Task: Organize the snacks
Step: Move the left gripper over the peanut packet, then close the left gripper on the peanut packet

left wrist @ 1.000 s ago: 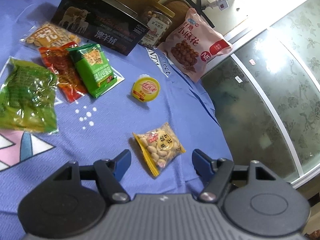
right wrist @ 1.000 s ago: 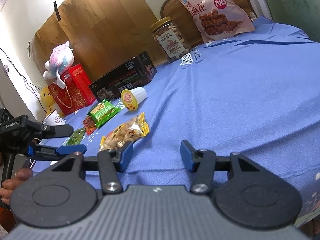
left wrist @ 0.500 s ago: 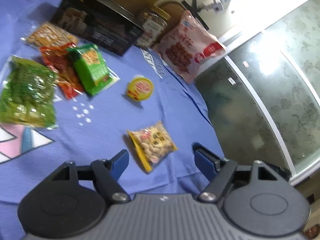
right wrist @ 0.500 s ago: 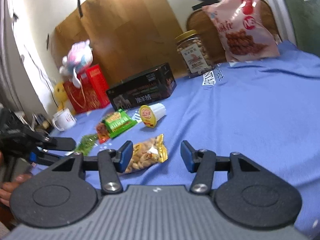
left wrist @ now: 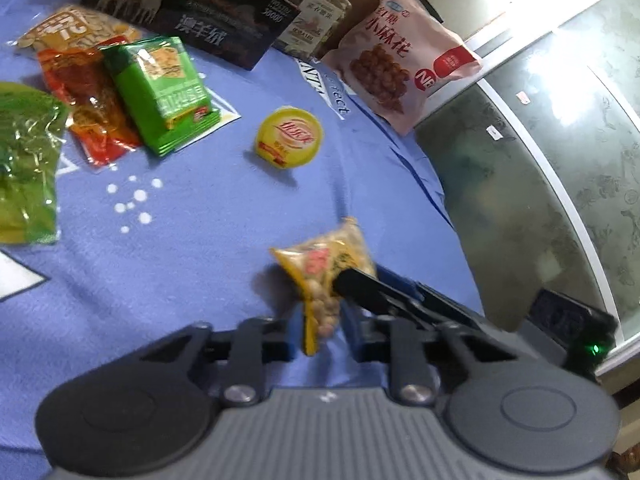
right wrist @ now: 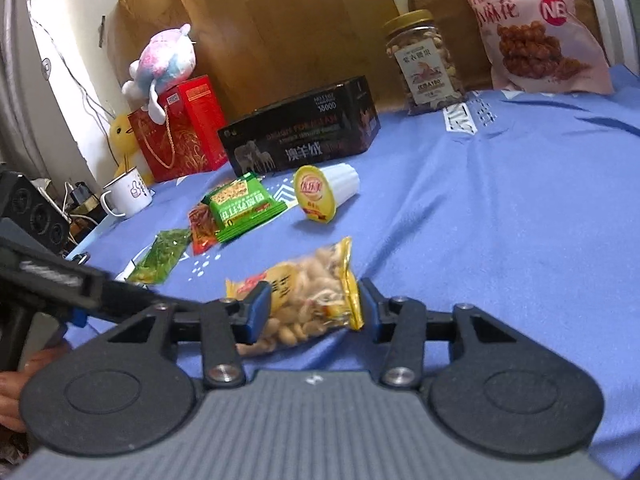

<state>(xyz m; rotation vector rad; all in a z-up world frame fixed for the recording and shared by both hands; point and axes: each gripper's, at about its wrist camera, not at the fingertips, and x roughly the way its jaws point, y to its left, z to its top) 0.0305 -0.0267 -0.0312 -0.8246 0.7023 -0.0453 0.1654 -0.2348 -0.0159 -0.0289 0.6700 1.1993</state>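
**Both grippers on the peanut pack**

Nearest first, the left gripper has its fingers clenched on the lower end of the peanut pack, which stands tilted off the blue cloth. From the right-wrist view, the right gripper brackets the same pack: its left finger presses the pack's face, and its right finger sits at the yellow crimped edge, so it appears to be grasping it too. The right gripper's dark fingers enter the left view from 4 o'clock and reach the pack.

Beyond the pack, toward 12 o'clock, a yellow-lidded cup lies on its side; its red script is too small to read. At 10 o'clock from it sit a green pack, a red pack partly under it, a clear green bag and, farther back, an orange pack, all with Chinese lettering that I cannot make out.

Farther still stands a black box printed "澳羊绒" and "38000", with sheep pictured. Behind it, at 1 o'clock, are a nut jar with a gold lid and a pink bag marked "小麻花" and "NB". The cloth shows the partial word "tect".

At 10 o'clock in the right view are a white mug, a red gift bag and a plush toy on top.
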